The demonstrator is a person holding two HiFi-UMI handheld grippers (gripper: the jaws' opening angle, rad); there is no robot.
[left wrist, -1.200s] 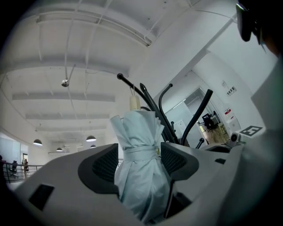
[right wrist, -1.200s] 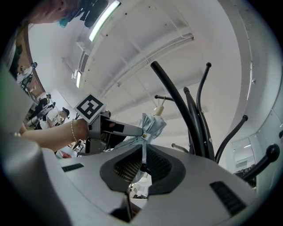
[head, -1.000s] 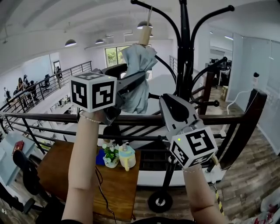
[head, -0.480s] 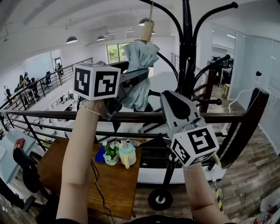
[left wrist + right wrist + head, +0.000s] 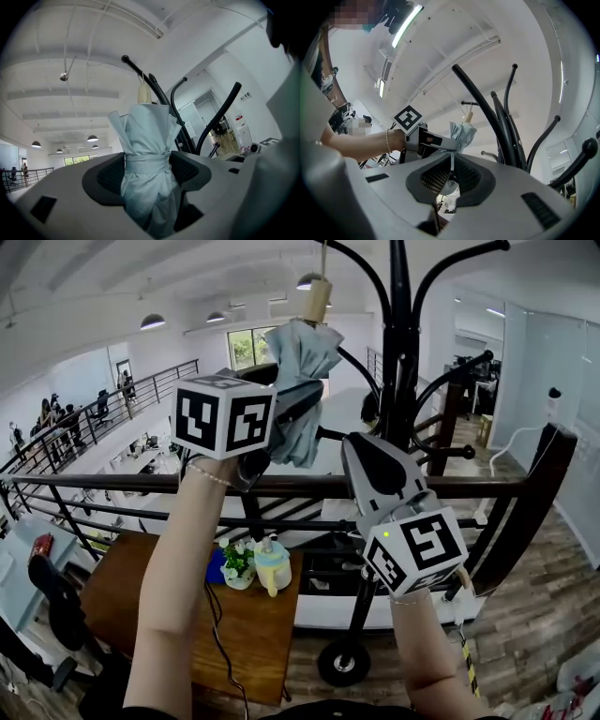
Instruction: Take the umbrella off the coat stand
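A folded pale blue umbrella (image 5: 302, 371) hangs from a hook of the black coat stand (image 5: 401, 352), its beige handle (image 5: 317, 298) uppermost on a cord. My left gripper (image 5: 302, 407) is shut on the umbrella's middle, at the strap. In the left gripper view the umbrella (image 5: 147, 154) fills the space between the jaws of the left gripper (image 5: 147, 163), with the stand's hooks (image 5: 159, 93) behind it. My right gripper (image 5: 356, 451) is lower, to the right, shut with nothing in it. The right gripper view has the umbrella (image 5: 462, 132) beyond the shut right gripper (image 5: 451, 166).
A black railing (image 5: 131, 489) runs across in front of me, next to the stand. Below it stands a wooden table (image 5: 253, 634) with a small plant (image 5: 238, 566) and a bottle (image 5: 271, 573). The stand's round base (image 5: 345, 664) rests on the wood floor.
My left gripper has risen a little and shifted right with the umbrella in it. The right gripper has stayed about where it was.
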